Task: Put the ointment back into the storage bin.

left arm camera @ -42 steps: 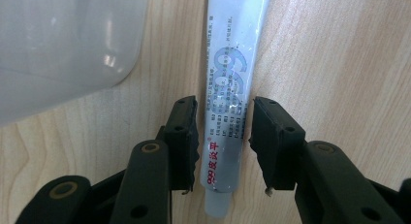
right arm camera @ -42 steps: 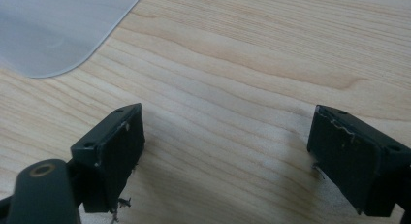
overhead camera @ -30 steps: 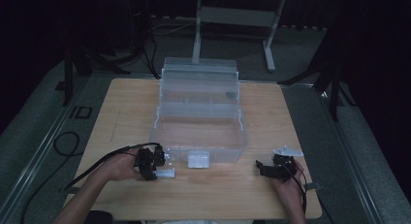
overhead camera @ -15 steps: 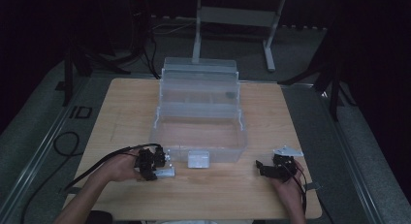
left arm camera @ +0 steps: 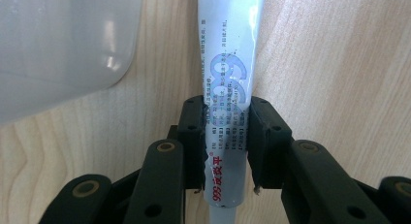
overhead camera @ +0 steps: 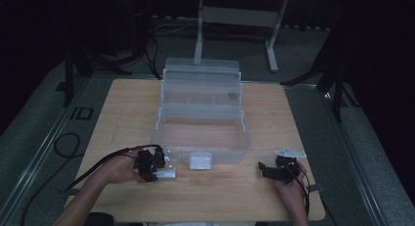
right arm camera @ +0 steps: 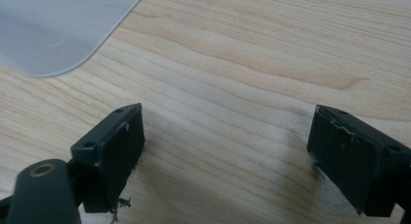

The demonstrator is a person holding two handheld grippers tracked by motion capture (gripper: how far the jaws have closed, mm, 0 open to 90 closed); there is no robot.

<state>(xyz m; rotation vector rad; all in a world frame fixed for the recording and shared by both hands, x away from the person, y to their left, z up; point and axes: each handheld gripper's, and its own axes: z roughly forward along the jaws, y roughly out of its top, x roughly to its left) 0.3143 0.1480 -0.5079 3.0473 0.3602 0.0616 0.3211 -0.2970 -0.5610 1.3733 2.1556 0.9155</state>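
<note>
Down at the near edge of the bench (overhead camera: 122, 118), the left claw (left arm camera: 226, 136) is pinching a white ointment tube (left arm camera: 229, 78) lying on the wood, while the right claw (right arm camera: 225, 156) hovers spread wide with nothing between its jaws. Just beyond the tube sits the clear tiered plastic organizer box (overhead camera: 200, 123), lid up.

The pale wooden table (overhead camera: 122, 113) carries a clear tiered organiser box (overhead camera: 200, 118) and, seemingly resting flat, a white tube (left arm camera: 228, 64).
</note>
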